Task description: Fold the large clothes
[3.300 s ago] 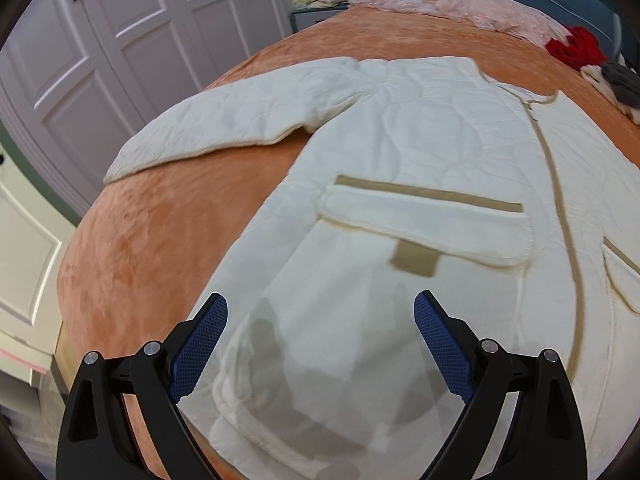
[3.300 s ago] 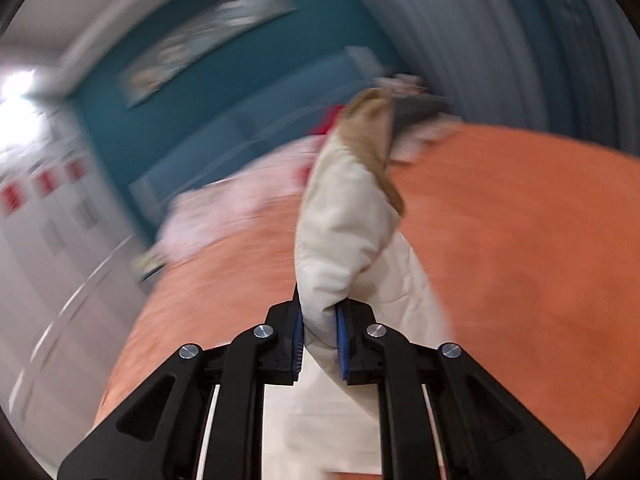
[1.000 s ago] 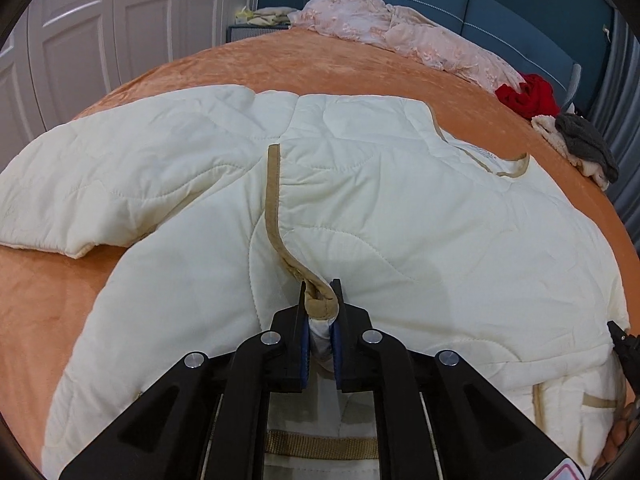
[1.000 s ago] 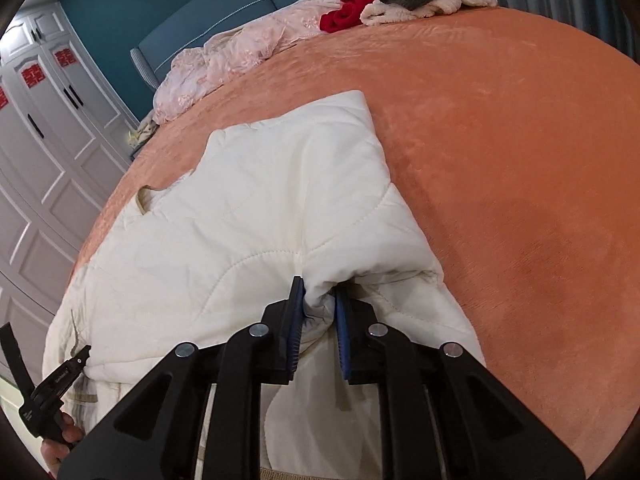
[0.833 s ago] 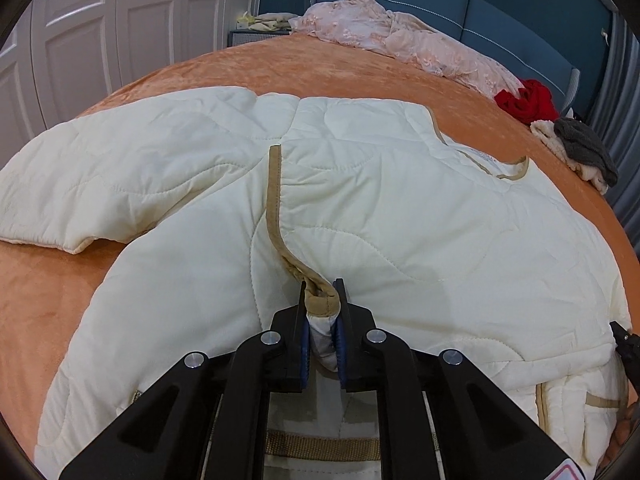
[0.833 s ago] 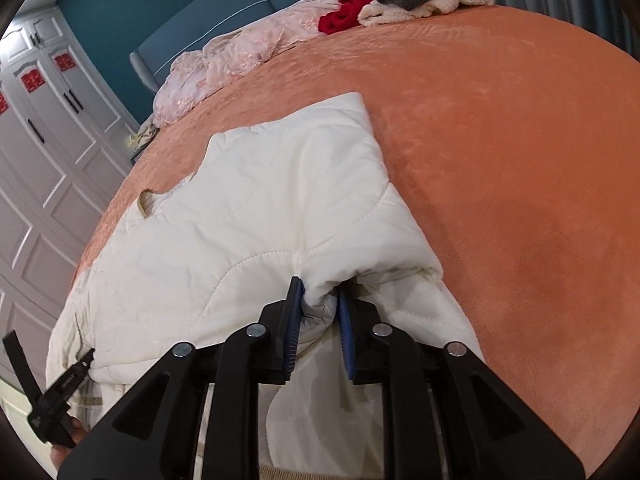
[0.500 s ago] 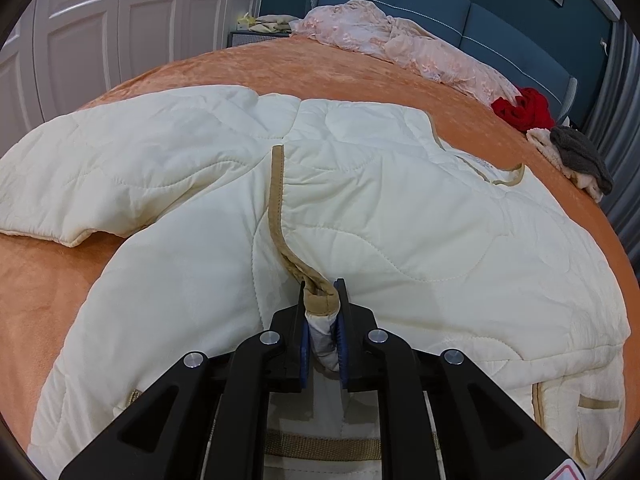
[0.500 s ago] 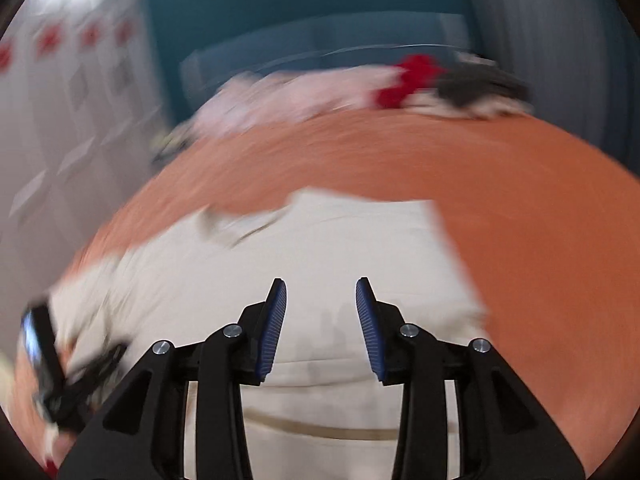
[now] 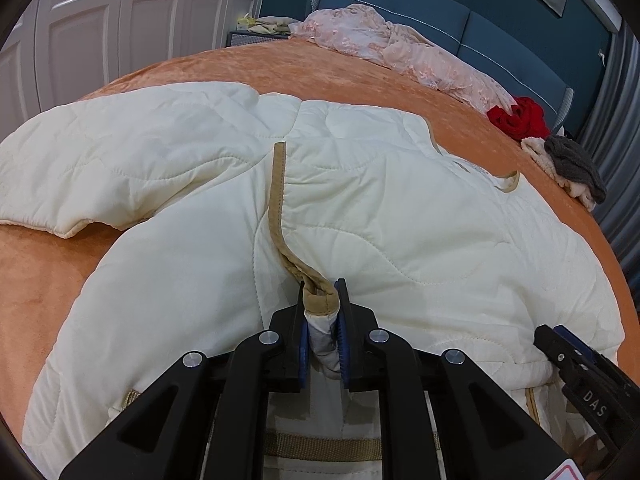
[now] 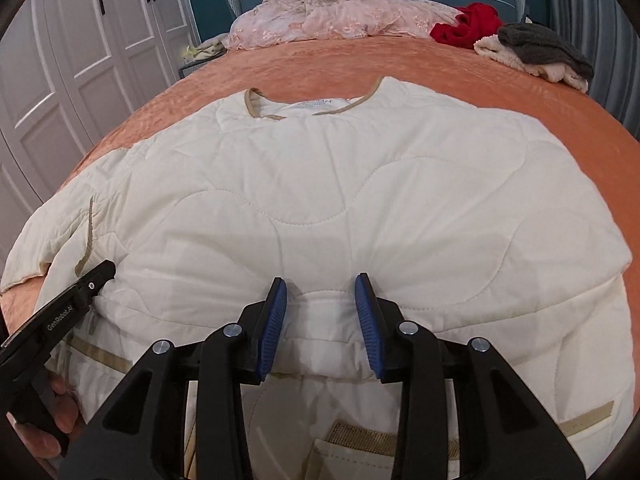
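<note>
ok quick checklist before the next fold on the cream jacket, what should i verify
1. Left gripper shut on the jacket's tan cuff: ok.
2. Right gripper clear of the fabric: ok, jaws open with nothing pinched, hovering over the jacket.
3. Right side folded in over the body: ok.
4. Left sleeve folded in: not ok, it lies spread out on the orange bedspread.
5. Collar flat: ok.
6. Layers underneath smooth: cannot tell.
</note>
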`<state>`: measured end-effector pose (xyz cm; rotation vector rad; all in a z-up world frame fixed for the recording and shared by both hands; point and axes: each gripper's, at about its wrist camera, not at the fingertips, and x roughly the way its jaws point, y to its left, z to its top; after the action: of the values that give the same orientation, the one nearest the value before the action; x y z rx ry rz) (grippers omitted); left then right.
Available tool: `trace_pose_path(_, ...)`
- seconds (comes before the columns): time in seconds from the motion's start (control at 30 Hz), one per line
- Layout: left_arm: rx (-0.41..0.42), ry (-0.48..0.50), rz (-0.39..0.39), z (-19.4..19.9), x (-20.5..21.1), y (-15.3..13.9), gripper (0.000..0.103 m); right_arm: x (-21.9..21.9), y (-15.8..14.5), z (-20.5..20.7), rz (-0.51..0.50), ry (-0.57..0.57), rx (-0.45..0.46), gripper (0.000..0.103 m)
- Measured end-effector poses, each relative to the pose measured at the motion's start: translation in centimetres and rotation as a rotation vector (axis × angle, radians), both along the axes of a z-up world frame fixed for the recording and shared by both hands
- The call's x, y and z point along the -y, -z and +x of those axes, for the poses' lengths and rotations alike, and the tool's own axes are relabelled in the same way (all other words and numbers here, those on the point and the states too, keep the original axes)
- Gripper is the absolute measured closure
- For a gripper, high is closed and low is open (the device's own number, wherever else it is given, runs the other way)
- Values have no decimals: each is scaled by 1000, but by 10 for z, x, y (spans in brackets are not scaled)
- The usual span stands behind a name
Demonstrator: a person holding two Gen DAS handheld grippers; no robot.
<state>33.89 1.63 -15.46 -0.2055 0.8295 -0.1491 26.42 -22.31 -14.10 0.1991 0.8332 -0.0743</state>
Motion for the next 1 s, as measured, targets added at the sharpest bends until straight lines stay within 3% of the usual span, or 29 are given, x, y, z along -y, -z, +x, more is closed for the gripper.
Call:
trace_pose_path(0.33, 8, -3, -50, -1, -5, 1, 89, -5, 4, -3, -41, 6, 43, 69)
trace_pose_path(0.4, -2, -11, -109, -1, -13, -2, 87, -5, 5, -3, -40, 6, 45, 69)
trace_pose_path(0.5, -23, -55, -251, -9, -40, -12, 76, -4, 5, -3, -43, 6, 44, 69)
trace_pose_path(0.57, -19, -103, -305, -19, -69, -25, 71, -4, 4, -4, -44, 6, 46, 69)
trace_pose_path(0.63, -15, -172, -332, -27, -111, -37, 55, -3, 4, -4, -41, 7, 47, 69)
trace_pose_path(0.67, -13, -204, -333, -29, -128, -40, 53, -3, 4, -4, -43, 6, 46, 69)
trace_pose_path(0.83, -68, -459, -372, -27, -263, -39, 51, -3, 4, -4, -43, 7, 47, 69)
trace_pose_path(1.0, -100, -677, -423, -23, -361, -22, 51, -3, 4, -4, -41, 6, 47, 69)
